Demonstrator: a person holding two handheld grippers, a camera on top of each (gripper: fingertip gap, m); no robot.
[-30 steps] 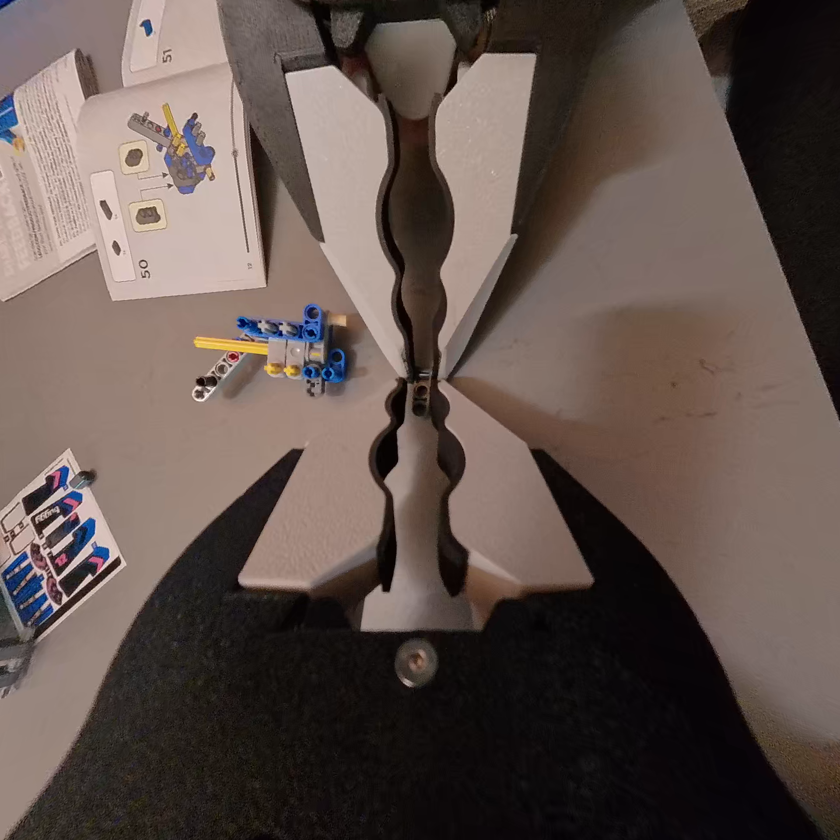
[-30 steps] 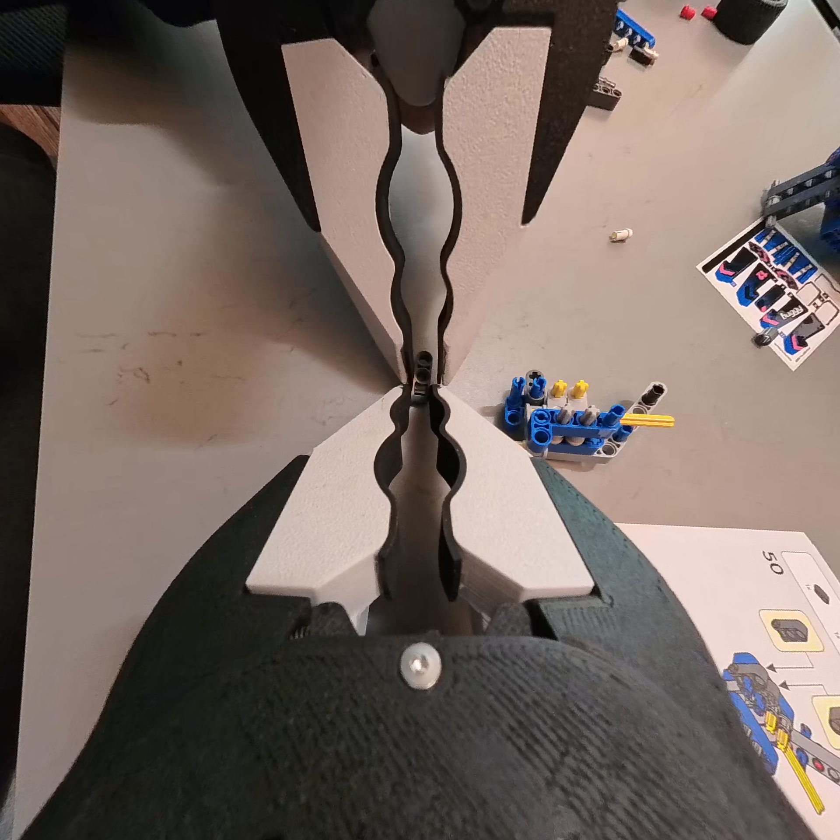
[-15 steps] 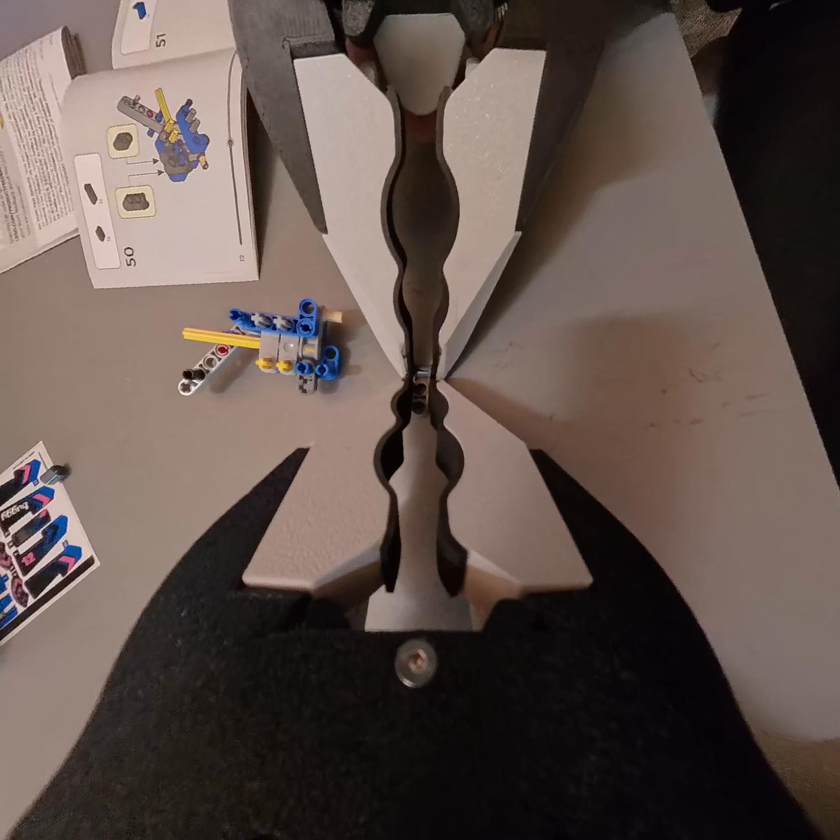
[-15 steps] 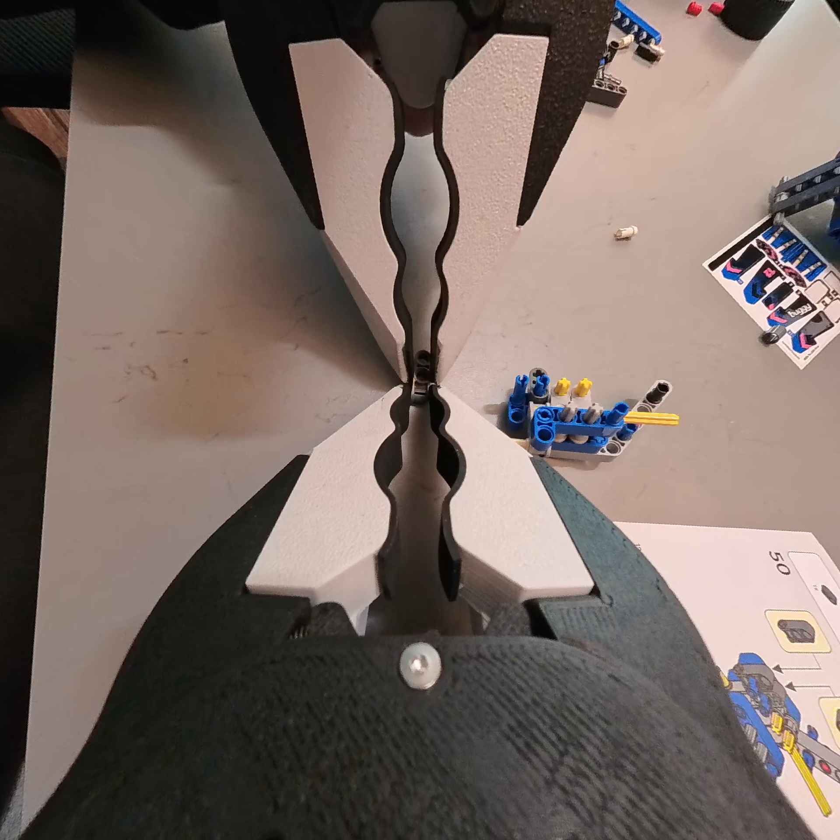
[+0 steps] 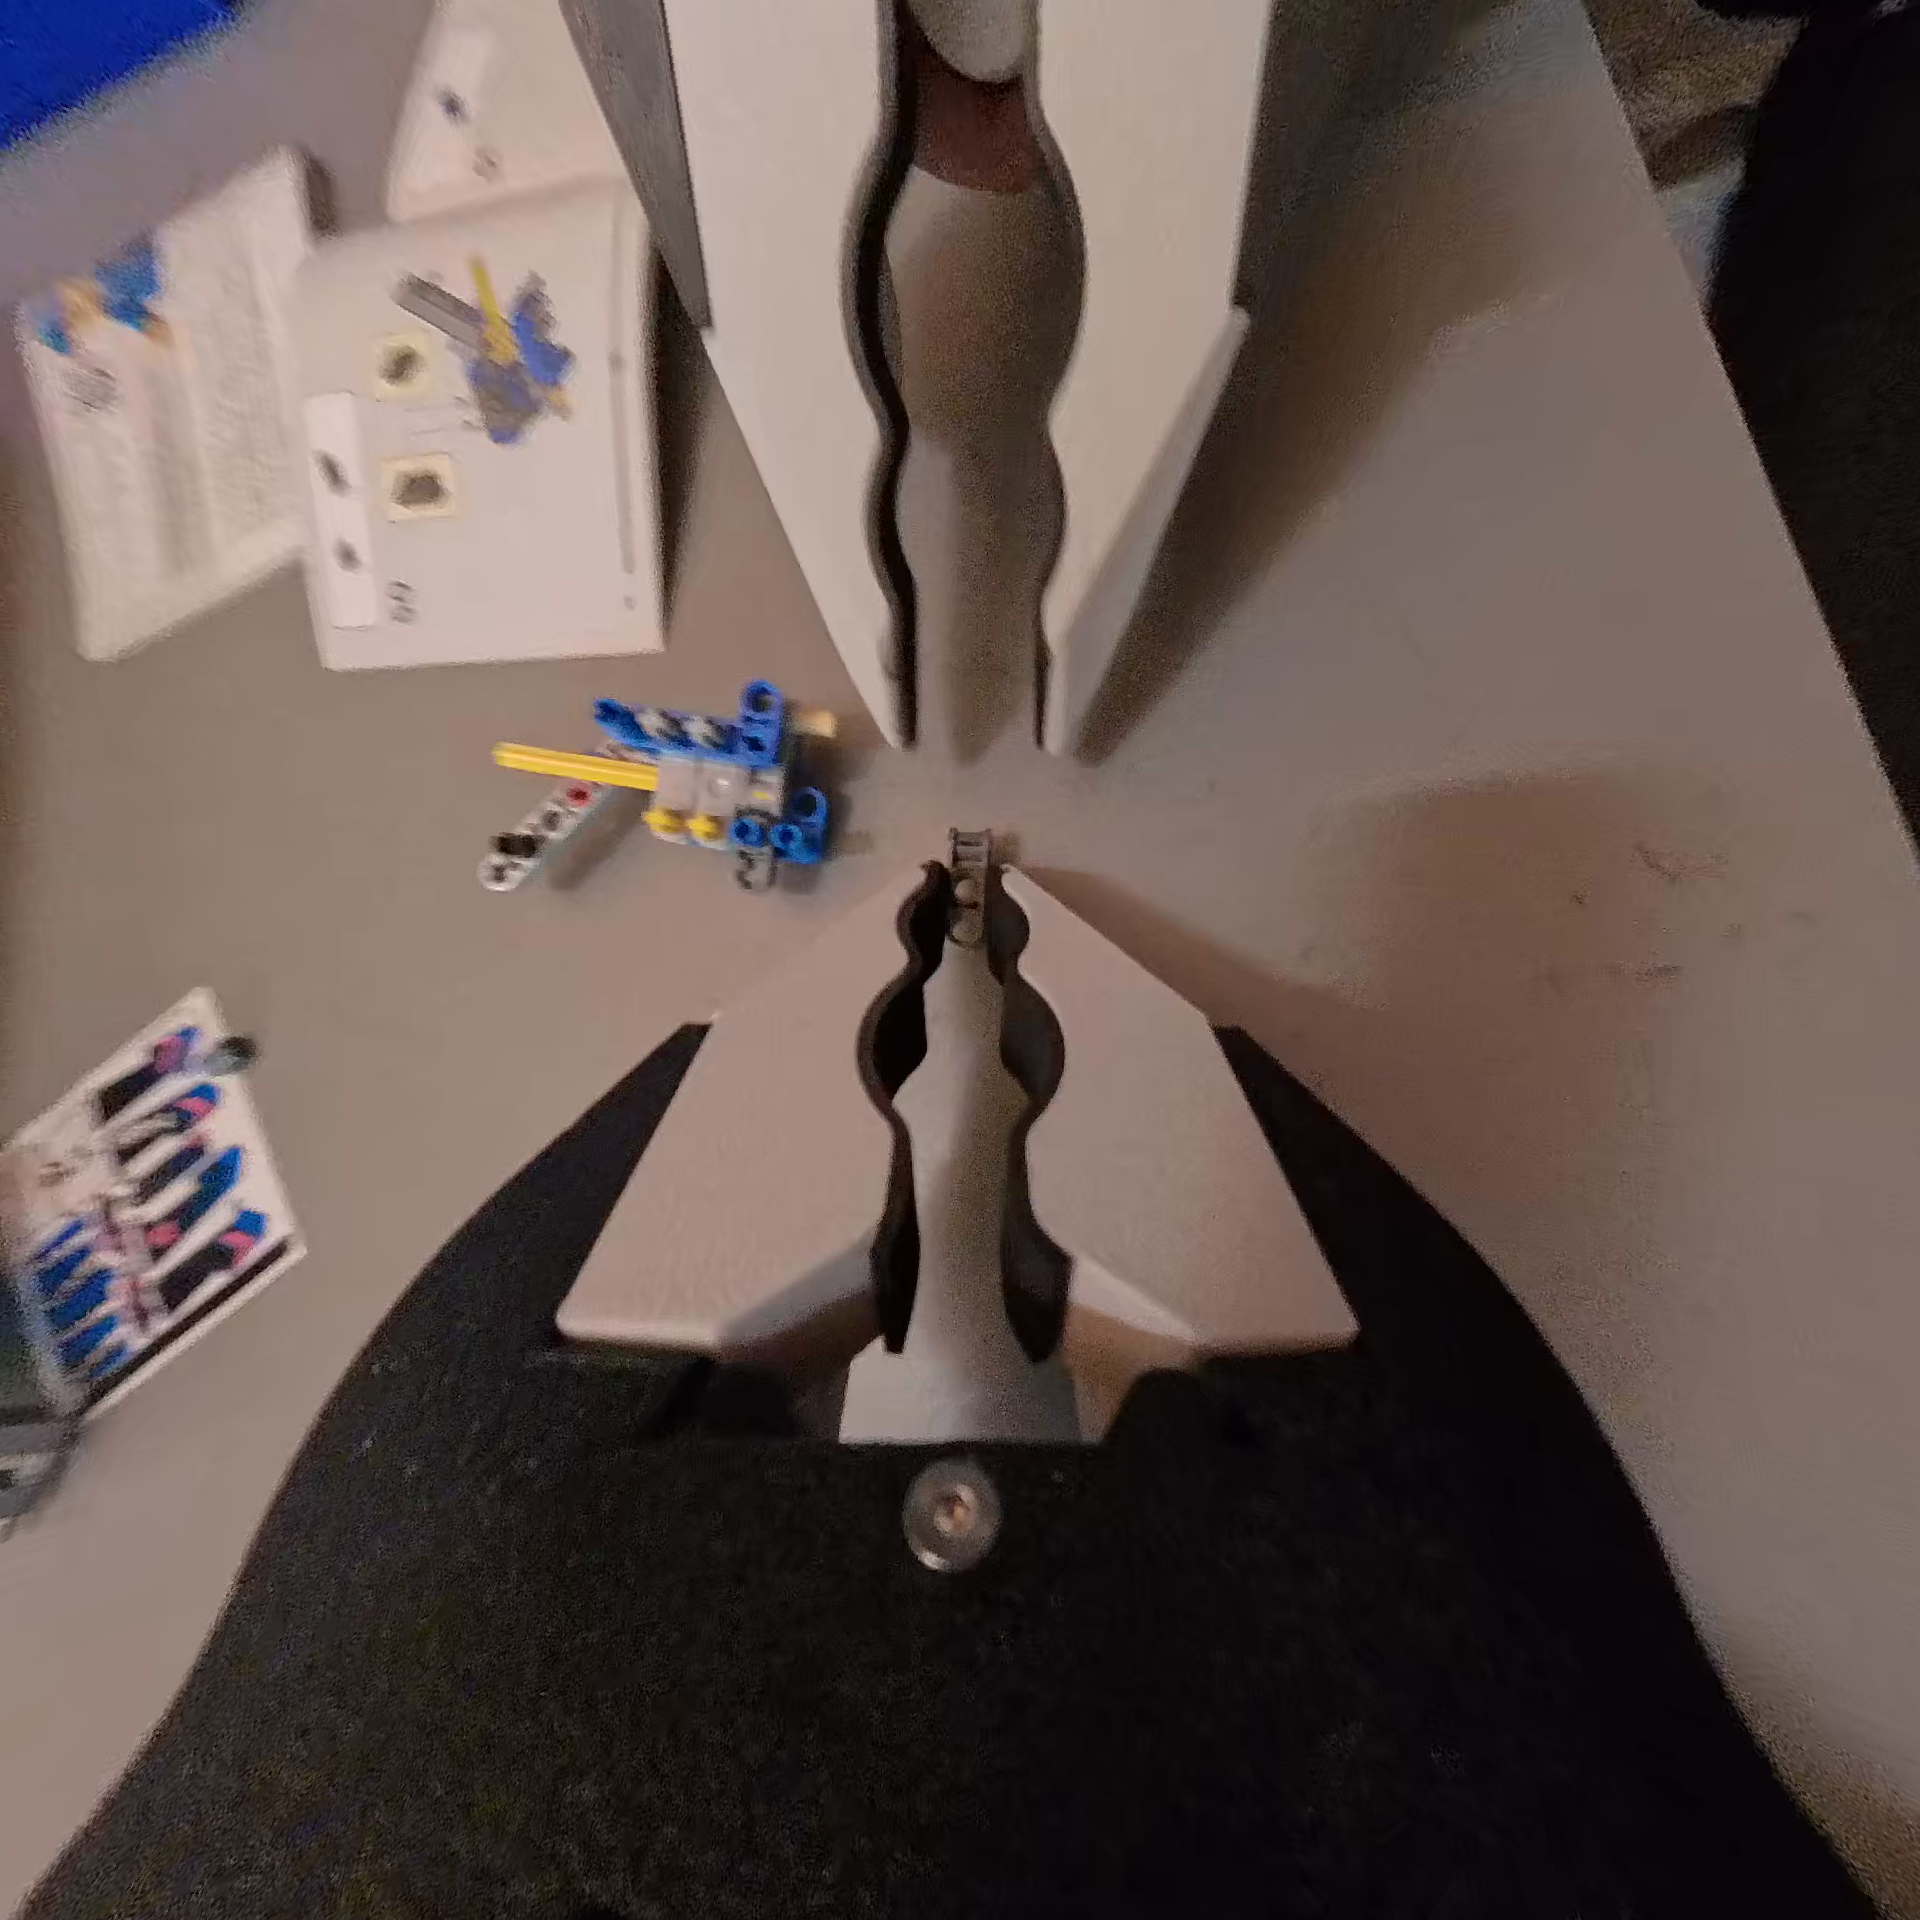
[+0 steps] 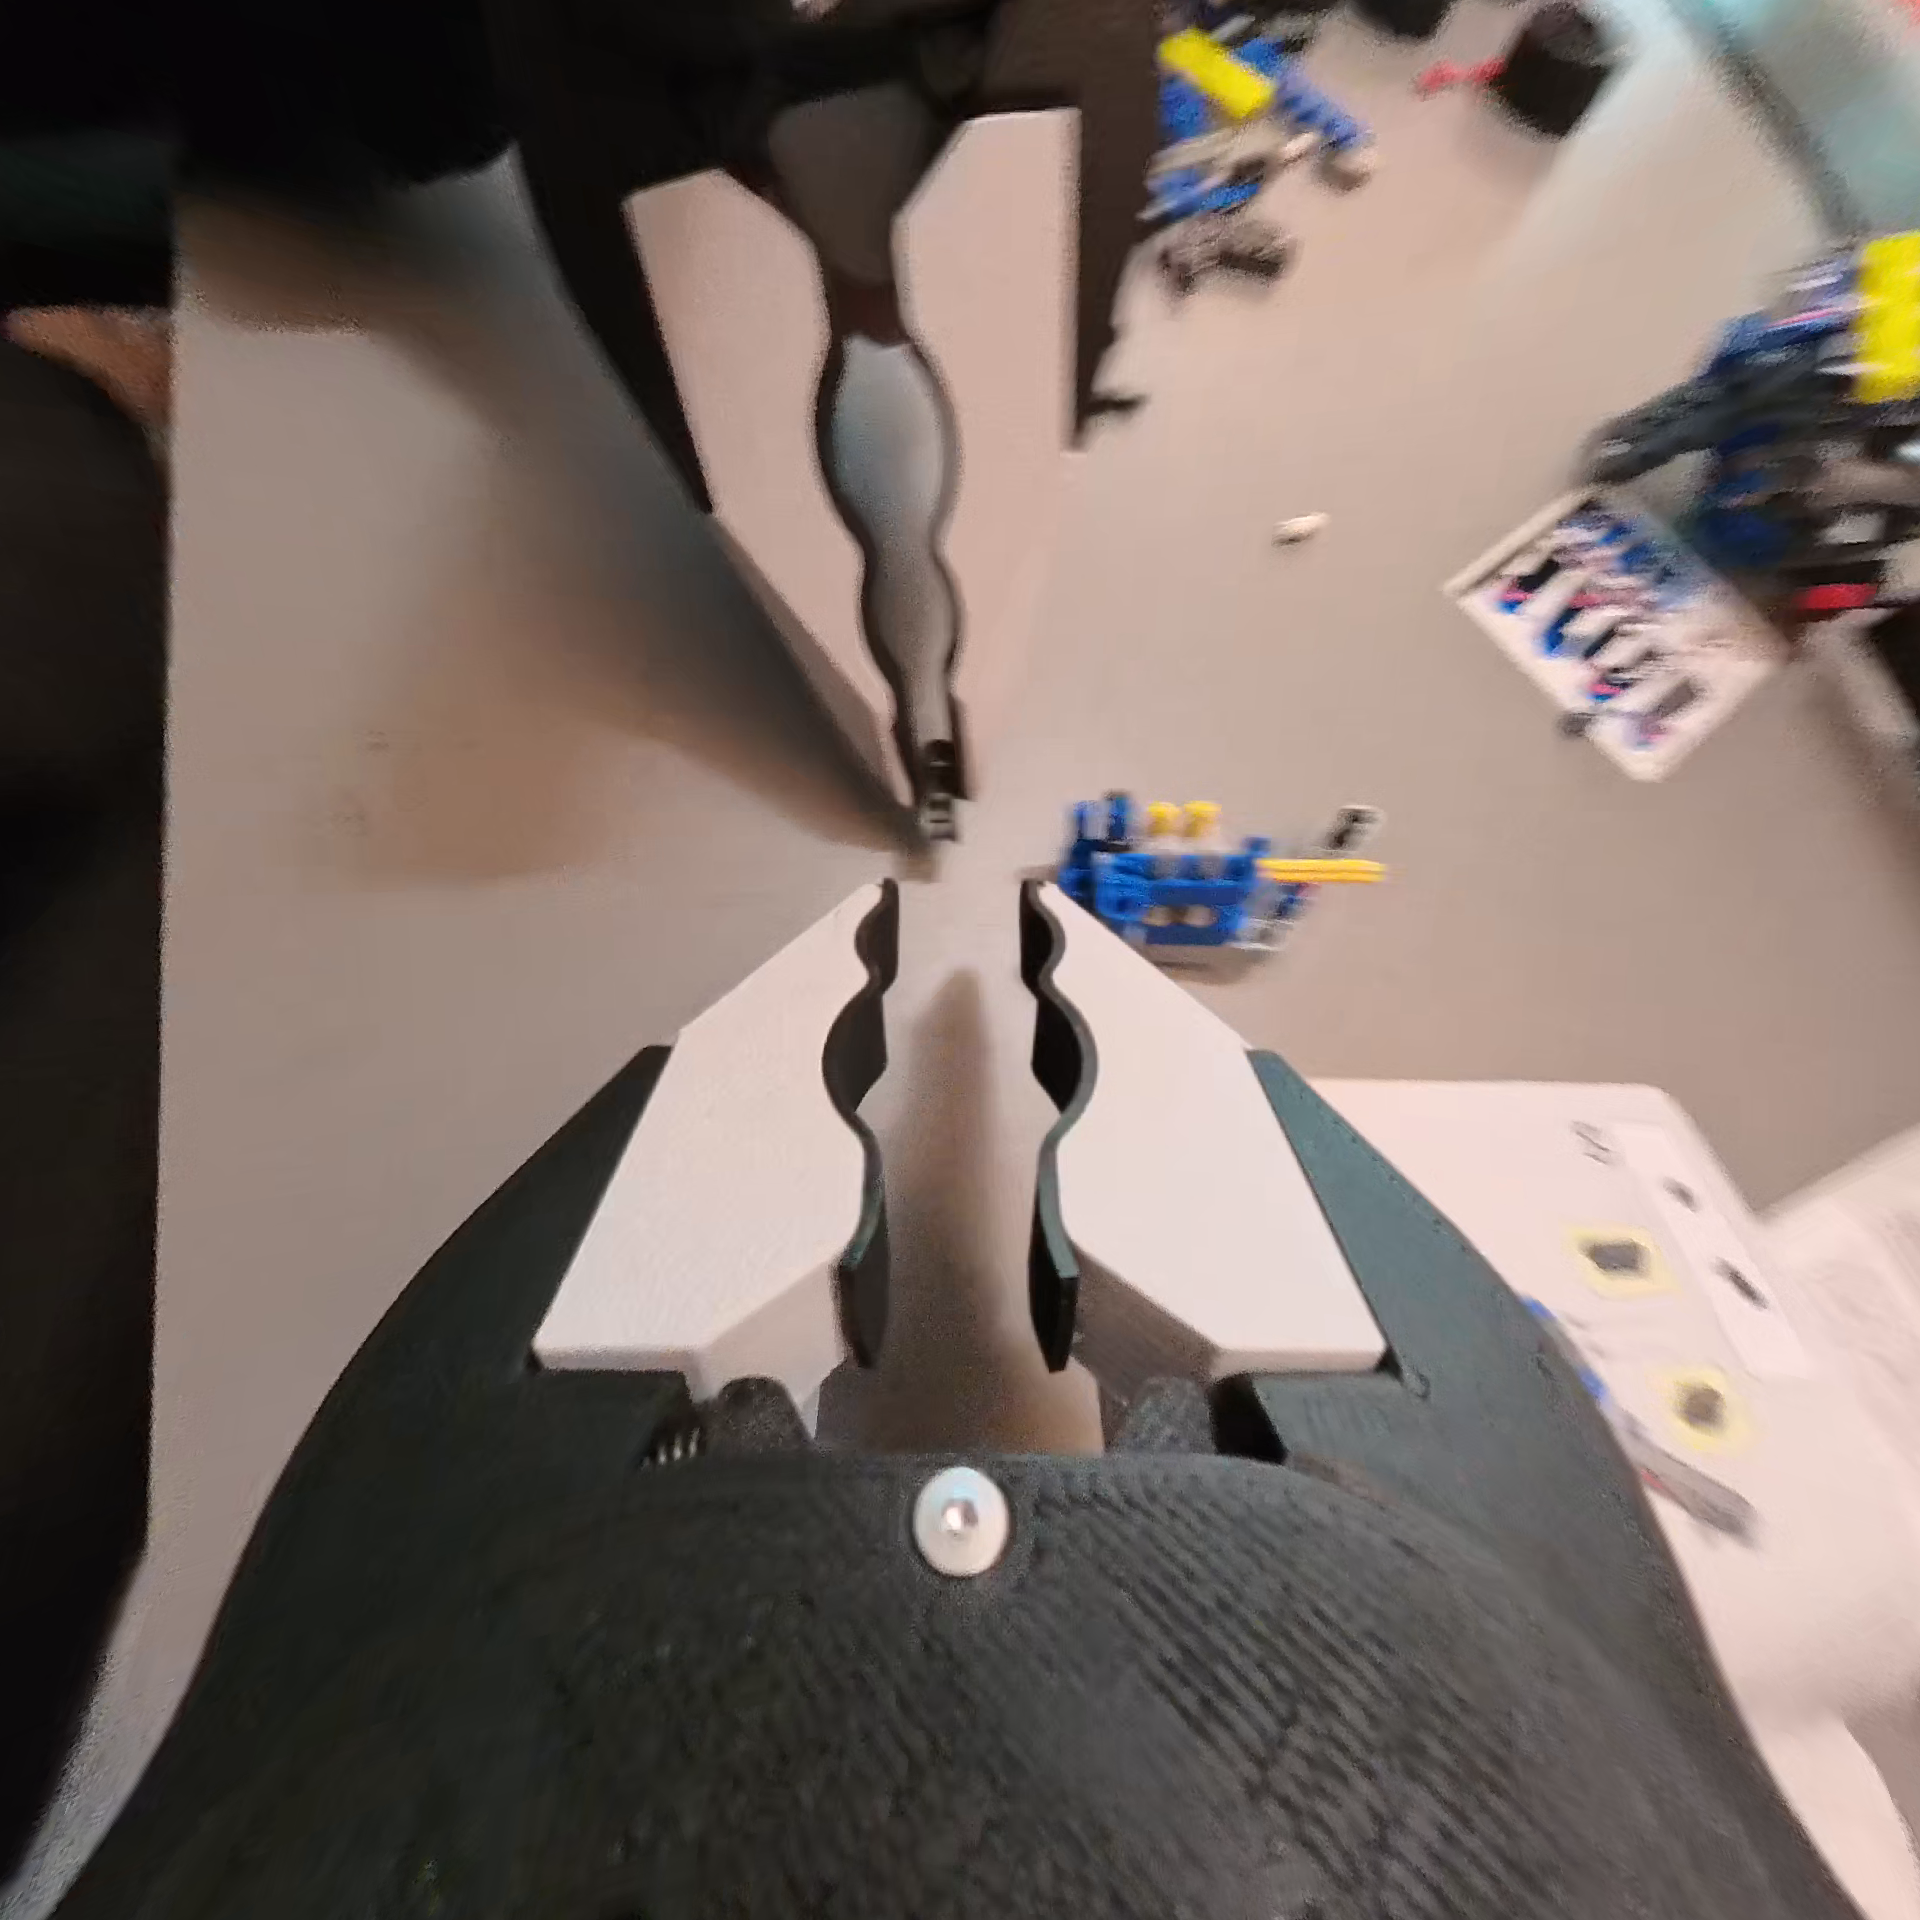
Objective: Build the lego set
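Observation:
My left gripper [image 5: 971, 883] is shut on a small dark Lego connector piece [image 5: 971, 854], held just above the grey table [image 5: 1351, 727]. My right gripper [image 6: 956, 896] is open and empty, facing the left one tip to tip with a small gap. In the right wrist view the left gripper [image 6: 935, 826] holds the dark piece [image 6: 940, 795] beyond my open fingers. A small blue, grey and yellow sub-assembly [image 5: 717, 790] lies on the table beside the tips and also shows in the right wrist view [image 6: 1174, 883].
An open instruction booklet [image 5: 478, 436] and a sticker sheet [image 5: 125, 1195] lie to one side. In the right wrist view a larger blue and black model [image 6: 1818, 416], loose parts [image 6: 1236, 125] and a small white pin [image 6: 1299, 528] sit farther back. The table edge [image 5: 1662, 520] is close. Left and right tips are no more than a few centimetres apart. Both grippers' tips are roughly 15 cm from the small white pin [image 6: 1299, 528].
Both grippers were shut on the dark piece. The right gripper has opened, let go and drawn back a little. The left gripper still holds the piece.

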